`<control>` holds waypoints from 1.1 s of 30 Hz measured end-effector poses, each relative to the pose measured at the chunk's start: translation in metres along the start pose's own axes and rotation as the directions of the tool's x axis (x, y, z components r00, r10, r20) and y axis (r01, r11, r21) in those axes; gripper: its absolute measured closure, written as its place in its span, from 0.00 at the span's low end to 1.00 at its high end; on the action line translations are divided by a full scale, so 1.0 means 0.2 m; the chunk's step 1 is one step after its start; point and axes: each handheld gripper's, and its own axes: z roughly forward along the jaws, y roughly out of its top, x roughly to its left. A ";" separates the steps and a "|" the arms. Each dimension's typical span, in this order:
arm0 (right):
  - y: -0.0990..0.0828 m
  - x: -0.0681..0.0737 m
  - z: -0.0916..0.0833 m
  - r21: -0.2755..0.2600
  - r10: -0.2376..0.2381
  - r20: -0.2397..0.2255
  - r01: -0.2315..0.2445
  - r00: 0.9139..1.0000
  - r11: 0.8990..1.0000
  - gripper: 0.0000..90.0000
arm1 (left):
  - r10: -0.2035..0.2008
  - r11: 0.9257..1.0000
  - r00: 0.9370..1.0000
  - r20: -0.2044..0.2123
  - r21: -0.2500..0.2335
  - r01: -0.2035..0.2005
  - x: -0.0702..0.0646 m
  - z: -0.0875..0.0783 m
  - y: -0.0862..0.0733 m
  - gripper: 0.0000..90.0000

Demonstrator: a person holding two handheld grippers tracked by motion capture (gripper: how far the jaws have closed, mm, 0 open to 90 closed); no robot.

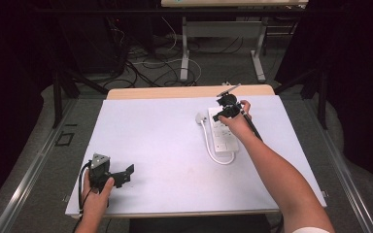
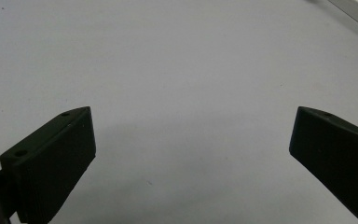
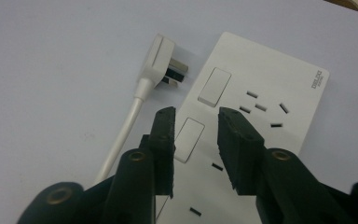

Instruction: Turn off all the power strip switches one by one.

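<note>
A white power strip (image 1: 223, 135) (image 3: 265, 84) with rocker switches and several sockets lies flat at the right of the white table top (image 1: 160, 141). Its white plug (image 1: 200, 117) (image 3: 161, 60) lies unplugged on the table just left of the strip's far end, and the cord (image 1: 208, 145) (image 3: 126, 123) loops round the near end. My right gripper (image 1: 221, 116) (image 3: 196, 112) hovers over the strip's far half, jaws a little apart with nothing between them, above a switch. My left gripper (image 1: 125, 174) (image 2: 193, 114) rests at the near left, jaws wide open over bare table.
The table's wooden far edge (image 1: 189, 91) sits behind the strip. Beyond it stand a desk frame (image 1: 184, 53) and tangled floor cables (image 1: 145, 68). A metal rail (image 1: 34, 165) runs along the left of the table.
</note>
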 end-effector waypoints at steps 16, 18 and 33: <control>-0.18 0.06 -0.15 -0.002 -0.086 -0.027 0.086 0.996 0.996 0.44 | 0.014 1.000 1.000 0.000 -0.006 -0.014 -0.01 0.00 0.00 0.00; -0.21 0.07 -0.18 -0.015 -0.101 -0.035 0.101 0.994 0.995 0.44 | 0.015 1.000 1.000 0.000 -0.002 -0.015 -0.01 0.00 0.00 0.00; -0.46 0.11 -0.36 -0.130 -0.139 -0.034 0.133 0.990 0.983 0.23 | 0.016 1.000 1.000 -0.003 -0.007 -0.016 -0.01 0.00 0.00 0.00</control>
